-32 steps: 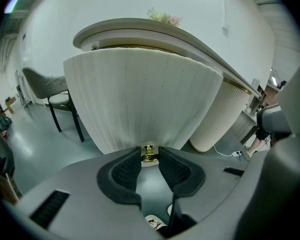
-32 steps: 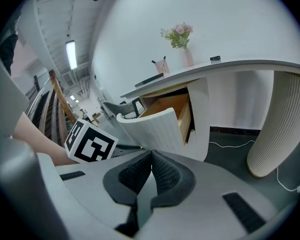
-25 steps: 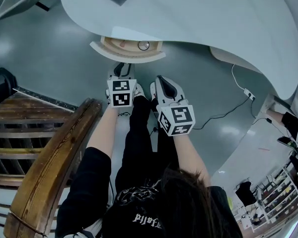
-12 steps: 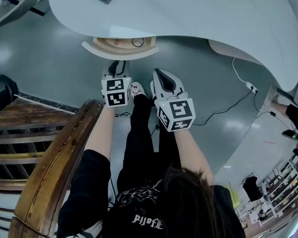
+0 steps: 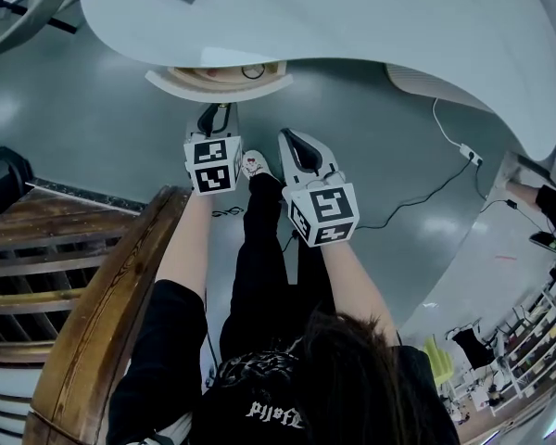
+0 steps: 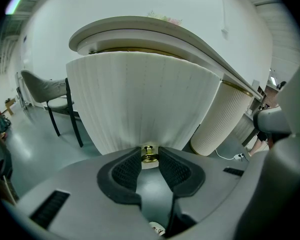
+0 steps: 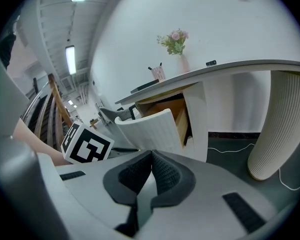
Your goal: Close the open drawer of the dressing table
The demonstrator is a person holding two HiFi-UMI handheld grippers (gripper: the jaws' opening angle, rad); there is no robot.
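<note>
A: Which way is the drawer [image 6: 140, 101] from the jaws?
B: Dead ahead of the left gripper [image 6: 149, 152], whose jaws clamp its knob [image 6: 149, 154]. It juts partly out from under the surface [image 5: 352, 17], so I'd push straight in. The right gripper [image 7: 151, 157] is pinched on nothing, alongside.
A: Room?
B: Grey floor [image 5: 93, 109], chair [image 6: 47, 86] left.

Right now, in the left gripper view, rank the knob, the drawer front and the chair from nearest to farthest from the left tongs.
1. The knob: dead centre, between the tips of the left tongs.
2. The drawer front: directly behind the knob, filling the middle of the view.
3. The chair: far left, on the floor beyond the drawer front.
</note>
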